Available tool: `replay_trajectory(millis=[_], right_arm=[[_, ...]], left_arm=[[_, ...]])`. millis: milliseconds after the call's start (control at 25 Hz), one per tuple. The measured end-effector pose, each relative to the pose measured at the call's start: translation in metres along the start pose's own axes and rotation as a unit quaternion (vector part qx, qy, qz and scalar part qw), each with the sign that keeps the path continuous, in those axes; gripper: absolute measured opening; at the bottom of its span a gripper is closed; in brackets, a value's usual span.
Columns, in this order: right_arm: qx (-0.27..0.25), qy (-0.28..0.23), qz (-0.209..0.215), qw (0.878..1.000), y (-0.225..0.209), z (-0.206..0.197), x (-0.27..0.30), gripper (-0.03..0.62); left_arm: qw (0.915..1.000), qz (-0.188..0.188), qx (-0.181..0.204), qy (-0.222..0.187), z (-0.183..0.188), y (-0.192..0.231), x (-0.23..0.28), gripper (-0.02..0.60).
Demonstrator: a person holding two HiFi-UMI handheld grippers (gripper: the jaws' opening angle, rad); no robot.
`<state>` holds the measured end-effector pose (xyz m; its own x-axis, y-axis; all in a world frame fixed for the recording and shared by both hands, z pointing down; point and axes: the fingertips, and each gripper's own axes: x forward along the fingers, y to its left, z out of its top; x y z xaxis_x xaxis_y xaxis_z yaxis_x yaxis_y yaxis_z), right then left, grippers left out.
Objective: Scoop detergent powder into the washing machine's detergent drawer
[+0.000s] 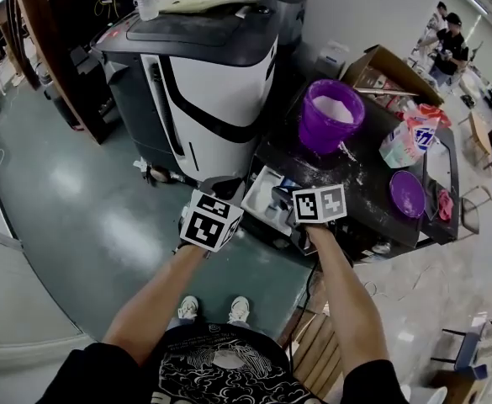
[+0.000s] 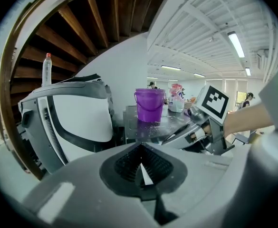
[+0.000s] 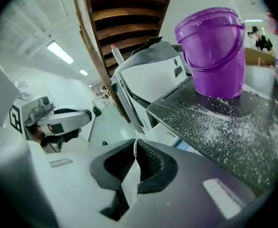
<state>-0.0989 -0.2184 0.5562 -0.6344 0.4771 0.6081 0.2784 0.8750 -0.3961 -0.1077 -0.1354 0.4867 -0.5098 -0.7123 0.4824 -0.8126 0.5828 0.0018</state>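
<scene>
Powder (image 1: 338,108): fills bucket (image 1: 317,133), upper right; only our head view looks inside.
Drawer (image 1: 261,194): open, frame centre.
Left gripper (image 2: 141,167): we see jaws together, empty.
Right gripper (image 3: 135,158): jaws together, empty.

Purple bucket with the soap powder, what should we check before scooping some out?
1. Purple bucket open, with powder inside: ok.
2. Drawer pulled out: ok.
3. Left claw free: ok, shut on nothing.
4. Right claw free: ok, shut on nothing.
5. Scoop in a claw: not ok, neither claw holds one and I see none.
6. Dark top clean: not ok, powder is spilled on it.
</scene>
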Motion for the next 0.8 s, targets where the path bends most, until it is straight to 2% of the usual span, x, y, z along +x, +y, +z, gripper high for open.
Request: replay_trajectory(millis=[240, 480, 800], right_arm=[[-0.098, 0.031, -0.029, 0.994, 0.005, -0.002, 0.007, 0.034], [-0.202, 0.066, -0.065, 0.975, 0.009, -0.009, 0.012, 0.034], [-0.278, 0.074, -0.103, 0.952, 0.015, -0.010, 0.014, 0.034]], left_arm=[[1.0000, 0.001, -0.003, -0.001, -0.001, 0.001, -0.003, 0.002], [1.0000, 0.000, -0.006, -0.002, -0.005, 0.003, -0.008, 0.002], [0.9999, -0.008, -0.005, -0.005, -0.010, 0.005, -0.018, 0.002]])
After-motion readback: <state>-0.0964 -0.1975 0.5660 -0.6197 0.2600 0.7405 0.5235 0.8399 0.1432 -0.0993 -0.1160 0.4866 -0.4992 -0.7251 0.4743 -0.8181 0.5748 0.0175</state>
